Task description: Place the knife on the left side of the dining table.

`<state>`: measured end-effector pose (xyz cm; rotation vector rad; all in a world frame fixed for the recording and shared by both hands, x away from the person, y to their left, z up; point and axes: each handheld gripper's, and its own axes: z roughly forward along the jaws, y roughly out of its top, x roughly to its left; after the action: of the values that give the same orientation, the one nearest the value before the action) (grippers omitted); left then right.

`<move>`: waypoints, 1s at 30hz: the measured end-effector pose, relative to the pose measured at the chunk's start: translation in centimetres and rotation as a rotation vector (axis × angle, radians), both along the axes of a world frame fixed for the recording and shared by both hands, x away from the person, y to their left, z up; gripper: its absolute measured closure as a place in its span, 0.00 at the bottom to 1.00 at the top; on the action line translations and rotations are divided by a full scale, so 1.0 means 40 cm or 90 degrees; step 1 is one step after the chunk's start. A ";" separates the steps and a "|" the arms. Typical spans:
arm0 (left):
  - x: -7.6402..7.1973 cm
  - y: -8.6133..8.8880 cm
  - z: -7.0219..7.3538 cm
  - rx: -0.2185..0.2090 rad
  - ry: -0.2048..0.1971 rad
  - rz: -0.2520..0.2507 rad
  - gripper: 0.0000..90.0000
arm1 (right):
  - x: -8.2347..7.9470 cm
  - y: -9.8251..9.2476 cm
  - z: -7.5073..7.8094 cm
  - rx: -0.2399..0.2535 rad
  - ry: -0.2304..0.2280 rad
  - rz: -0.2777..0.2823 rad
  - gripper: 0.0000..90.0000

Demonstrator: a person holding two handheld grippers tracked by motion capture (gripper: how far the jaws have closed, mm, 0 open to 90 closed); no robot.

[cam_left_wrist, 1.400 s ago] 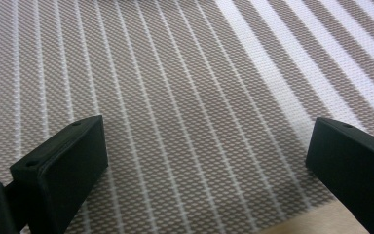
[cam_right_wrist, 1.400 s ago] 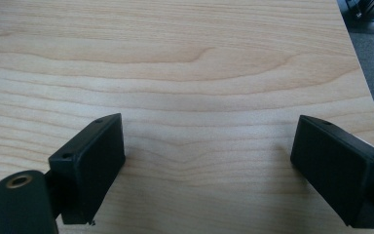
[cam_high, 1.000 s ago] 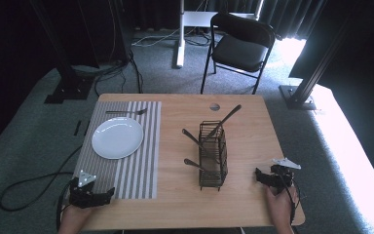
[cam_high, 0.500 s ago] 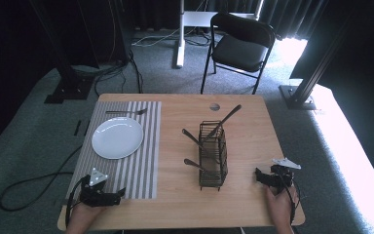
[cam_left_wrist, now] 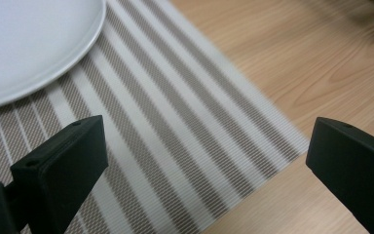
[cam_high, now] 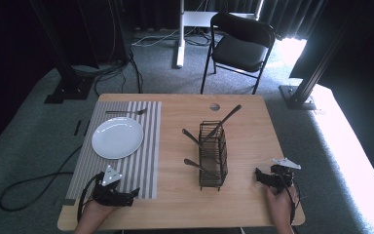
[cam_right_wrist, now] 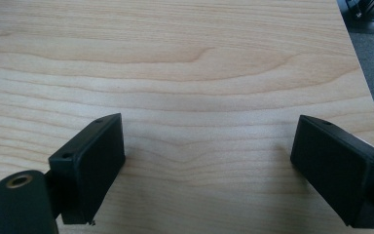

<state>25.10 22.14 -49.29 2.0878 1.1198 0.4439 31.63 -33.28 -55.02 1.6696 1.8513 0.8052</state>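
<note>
A black wire caddy [cam_high: 213,155] stands mid-table with three dark utensils sticking out of it. A white plate [cam_high: 117,137] rests on a striped placemat [cam_high: 136,156] at the left, with a fork [cam_high: 125,112] lying beyond it. My left gripper [cam_high: 131,194] is open over the placemat's near right corner [cam_left_wrist: 253,146], the plate's rim [cam_left_wrist: 34,53] at upper left of its view. My right gripper [cam_high: 259,174] is open low over bare wood [cam_right_wrist: 209,97] near the table's right front, to the right of the caddy. Nothing is between either pair of jaws.
The wooden table [cam_high: 253,131] has a small round hole [cam_high: 215,107] near its far edge. A black chair [cam_high: 241,46] stands behind the table, and cables [cam_high: 34,180] trail on the carpet at the left. Black stand legs [cam_high: 302,87] flank the table.
My left gripper has moved right and forward from the table's front left edge onto the placemat's near corner. The right gripper has stayed where it was.
</note>
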 end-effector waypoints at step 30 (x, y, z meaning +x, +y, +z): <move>-0.018 -0.182 0.145 -0.023 -0.082 -0.133 0.02 | 0.000 0.000 0.000 0.000 0.000 0.000 0.13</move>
<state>24.38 14.86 -43.50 2.0861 0.8203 0.4468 31.64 -33.28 -55.01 1.6698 1.8517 0.8052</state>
